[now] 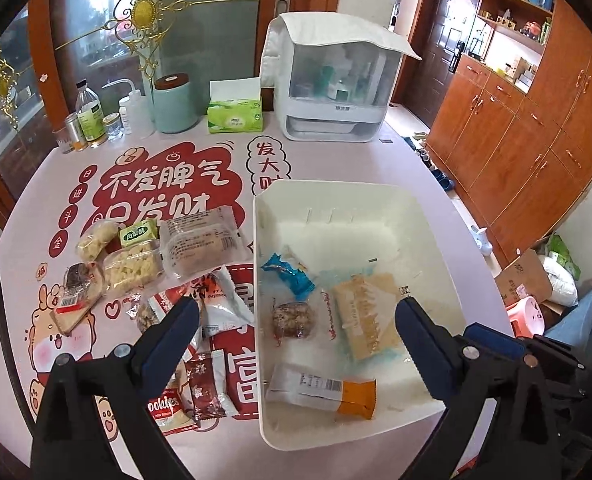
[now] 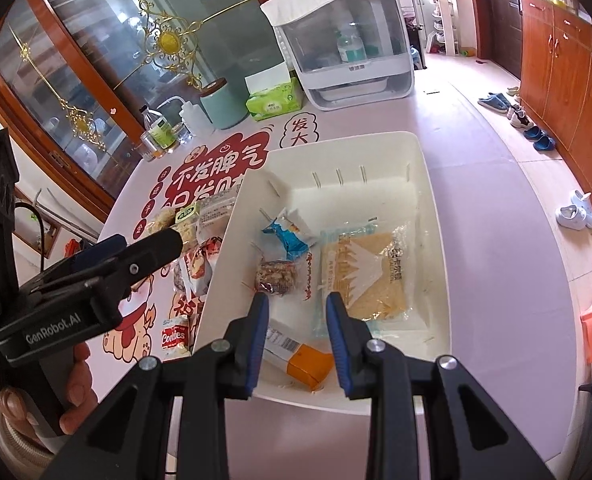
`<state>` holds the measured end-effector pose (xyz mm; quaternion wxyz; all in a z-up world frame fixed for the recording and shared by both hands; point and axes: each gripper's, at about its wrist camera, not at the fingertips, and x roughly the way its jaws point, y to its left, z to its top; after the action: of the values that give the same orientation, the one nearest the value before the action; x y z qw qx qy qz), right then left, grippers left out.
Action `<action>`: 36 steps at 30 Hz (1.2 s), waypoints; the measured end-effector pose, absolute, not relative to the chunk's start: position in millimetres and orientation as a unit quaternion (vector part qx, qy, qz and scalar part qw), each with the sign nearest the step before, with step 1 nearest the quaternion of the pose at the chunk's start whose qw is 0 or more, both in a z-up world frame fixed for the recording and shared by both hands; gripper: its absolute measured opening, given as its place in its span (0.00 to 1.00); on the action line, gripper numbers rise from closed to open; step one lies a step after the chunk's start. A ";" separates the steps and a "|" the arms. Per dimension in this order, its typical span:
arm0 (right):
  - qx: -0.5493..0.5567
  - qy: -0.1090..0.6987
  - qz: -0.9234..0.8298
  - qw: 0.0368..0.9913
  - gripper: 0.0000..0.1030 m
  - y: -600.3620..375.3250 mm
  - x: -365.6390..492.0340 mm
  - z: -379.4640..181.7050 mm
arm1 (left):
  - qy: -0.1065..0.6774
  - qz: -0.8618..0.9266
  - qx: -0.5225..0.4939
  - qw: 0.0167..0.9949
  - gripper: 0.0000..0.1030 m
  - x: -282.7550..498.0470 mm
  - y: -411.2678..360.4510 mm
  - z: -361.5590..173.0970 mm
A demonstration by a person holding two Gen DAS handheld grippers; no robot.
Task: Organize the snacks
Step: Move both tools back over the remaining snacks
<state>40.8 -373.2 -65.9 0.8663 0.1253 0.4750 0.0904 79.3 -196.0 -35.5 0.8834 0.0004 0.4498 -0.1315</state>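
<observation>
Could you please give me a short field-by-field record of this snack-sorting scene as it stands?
container: white rectangular plastic bin on the pink printed tablecloth
in bin: blue twisted-wrapper candy; brown round cake in clear wrap; pale yellow flat pastry in clear bag; white-and-orange barcode packet
still on table: red-and-white Cookies packet; dark red sachet; clear tray of pale puffed pieces
left gripper: open, empty, straddling the bin's left wall
right gripper: narrowly open, empty, above the bin
</observation>
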 end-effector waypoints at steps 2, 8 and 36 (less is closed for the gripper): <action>0.124 0.476 0.091 0.866 0.29 -371.1 41.3 -65.5 | 0.446 -0.127 0.005 0.886 0.95 77.0 -195.9 -34.0; 0.120 0.477 0.093 0.866 0.29 -363.2 40.8 -64.4 | 0.431 -0.130 0.013 0.893 0.95 65.8 -194.3 -29.7; 0.145 0.493 0.097 0.853 0.36 -322.0 20.3 -77.2 | 0.496 -0.136 -0.007 0.858 0.95 44.5 -109.7 -44.2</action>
<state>20.3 -322.0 -77.2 0.8526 0.1448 0.4927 0.0965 44.5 -109.7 -44.2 0.8576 -0.0067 0.4960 -0.1358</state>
